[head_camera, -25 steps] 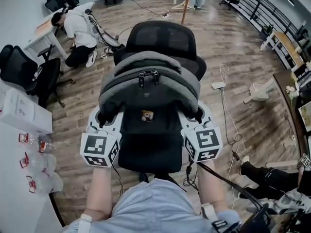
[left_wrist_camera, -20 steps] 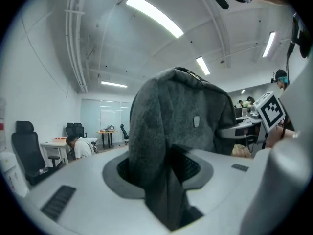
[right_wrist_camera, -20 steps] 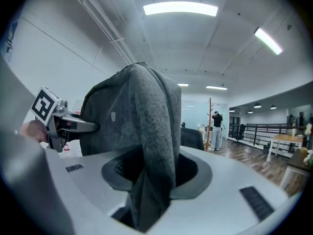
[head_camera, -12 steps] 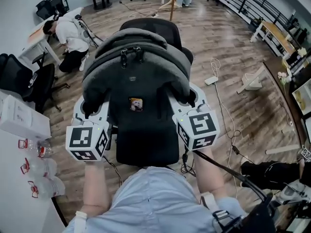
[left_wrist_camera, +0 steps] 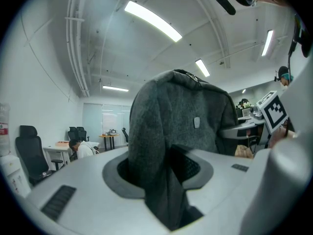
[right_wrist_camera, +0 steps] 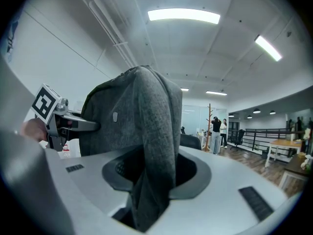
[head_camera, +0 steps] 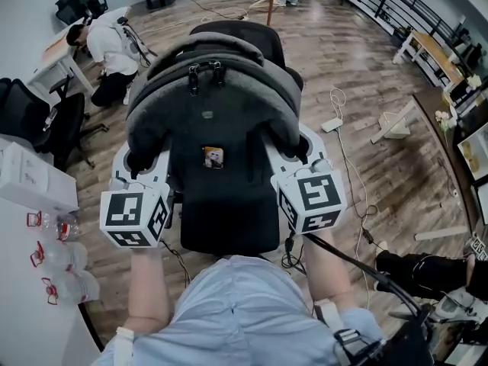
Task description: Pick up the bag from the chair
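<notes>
Crouching person [head_camera: 107, 43], white box [head_camera: 32, 180], plastic bottles [head_camera: 62, 259]

You are standing in an open-plan office. The black mesh swivel chair [head_camera: 229, 223] before you matches more black office chairs [head_camera: 34, 113] parked at your left, beside pale wooden desks [head_camera: 55, 49] on a wood-plank floor [head_camera: 366, 166]. A white power strip [head_camera: 332, 126] trails cables across the boards. Long ceiling strip lights [left_wrist_camera: 152, 21] run overhead, and a bright glazed wall [left_wrist_camera: 100, 119] closes the far end.
</notes>
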Demonstrator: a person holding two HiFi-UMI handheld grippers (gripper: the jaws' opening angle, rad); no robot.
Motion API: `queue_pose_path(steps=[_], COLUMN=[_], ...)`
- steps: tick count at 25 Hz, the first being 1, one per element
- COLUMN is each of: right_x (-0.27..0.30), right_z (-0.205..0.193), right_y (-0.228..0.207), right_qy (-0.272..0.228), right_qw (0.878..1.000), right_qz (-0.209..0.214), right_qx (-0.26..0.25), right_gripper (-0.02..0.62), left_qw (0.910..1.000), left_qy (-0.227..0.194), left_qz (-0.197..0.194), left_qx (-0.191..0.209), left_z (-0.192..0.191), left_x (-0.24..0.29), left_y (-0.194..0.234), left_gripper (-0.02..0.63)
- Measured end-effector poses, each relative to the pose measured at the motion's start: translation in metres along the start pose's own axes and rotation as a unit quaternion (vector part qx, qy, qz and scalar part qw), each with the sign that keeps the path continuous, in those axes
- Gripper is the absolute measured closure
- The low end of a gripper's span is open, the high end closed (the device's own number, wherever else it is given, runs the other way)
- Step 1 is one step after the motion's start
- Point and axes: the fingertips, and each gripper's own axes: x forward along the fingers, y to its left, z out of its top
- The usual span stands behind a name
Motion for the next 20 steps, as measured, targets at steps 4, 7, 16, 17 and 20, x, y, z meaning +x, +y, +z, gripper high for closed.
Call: queue_pose_path(steps=[4,7,16,17,20], right_x=[-0.0007,-0.0015,-0.0036,-0.0035,-0.0024], right_z=[0.0027,0.0018,0.0022,0.0023,0.0027], right_y=[-0.0015,-0.0020,-0.0054,-0.0058,-0.0049], right_qy=[-0.003,-0.003,-0.004,-0.004,-0.005], right_qw=[1.000,1.000,1.000,1.000,1.000], right_qz=[0.000,0.000,-0.004,-0.005,-0.006], right_qx=[0.000,0.001,-0.003,-0.003,-0.003], right_gripper=[0.460,0.460,0.460,0.459,0.459], left_qw=[1.0000,1.0000,1.0000,1.0000,1.0000], left_qy=[-0.001,0.000,-0.002,-0.002,-0.002], left_qz=[0.002,0.003,0.001,0.001,0.000], left_qx=[0.001,0.002,0.000,0.000,0.000], left_z=[0.0037,0.0035,0.0036,0.0038,0.0041], left_x=[-0.0008,-0.0016,-0.0006,-0.0003,-0.0002], left_y=[-0.0010,-0.0026,-0.0061,-0.0062,-0.0048], left_gripper=[0.449,0.451,0.451,0.451,0.451])
